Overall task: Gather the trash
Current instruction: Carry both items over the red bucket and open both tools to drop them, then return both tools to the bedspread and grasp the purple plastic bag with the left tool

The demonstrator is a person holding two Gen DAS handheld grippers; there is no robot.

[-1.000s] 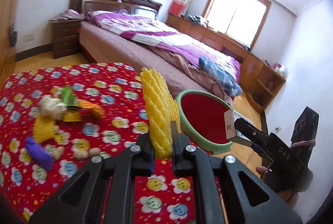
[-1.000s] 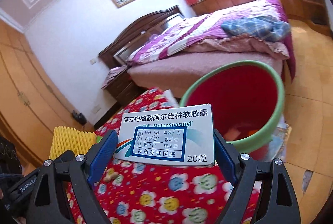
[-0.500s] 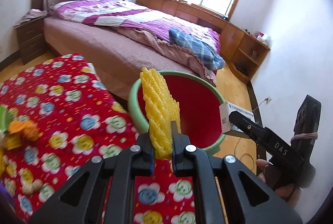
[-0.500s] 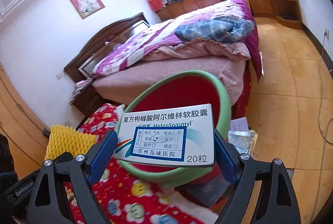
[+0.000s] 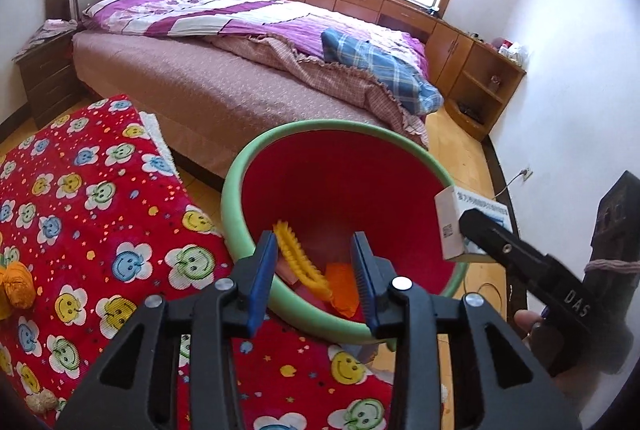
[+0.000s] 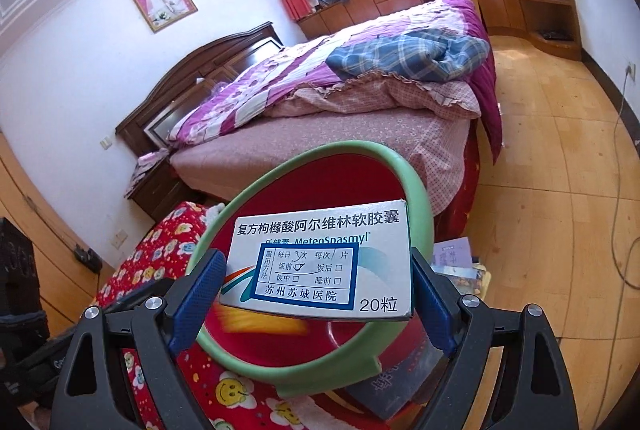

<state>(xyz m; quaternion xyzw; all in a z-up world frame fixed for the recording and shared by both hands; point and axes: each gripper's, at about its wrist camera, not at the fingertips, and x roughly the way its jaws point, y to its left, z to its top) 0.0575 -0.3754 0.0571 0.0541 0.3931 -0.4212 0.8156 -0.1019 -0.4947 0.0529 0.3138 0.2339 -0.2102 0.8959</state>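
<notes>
The left tool [image 5: 314,262] is opening; the yellow foam net [image 5: 300,262] lies between its jaws, inside the bin [image 5: 236,186]. The right tool [image 6: 316,294] grips the medicine box [image 6: 320,262] at centre frame, over the bin's rim.

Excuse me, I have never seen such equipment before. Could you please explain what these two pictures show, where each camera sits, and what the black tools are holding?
There is no robot here. A person holds a two-finger gripper in each hand, and each gripper carries a wide-angle camera that looks along its fingers.

In the left camera's picture, the left gripper is opening over a red bin with a green rim. The yellow foam net lies loose between its jaws, over the bin's inside.

In the right camera's picture, the right gripper clamps a white medicine box above the same bin.

Beside the bin is a red smiley-flower cloth with an orange scrap left on it. Behind stands a bed.
</notes>
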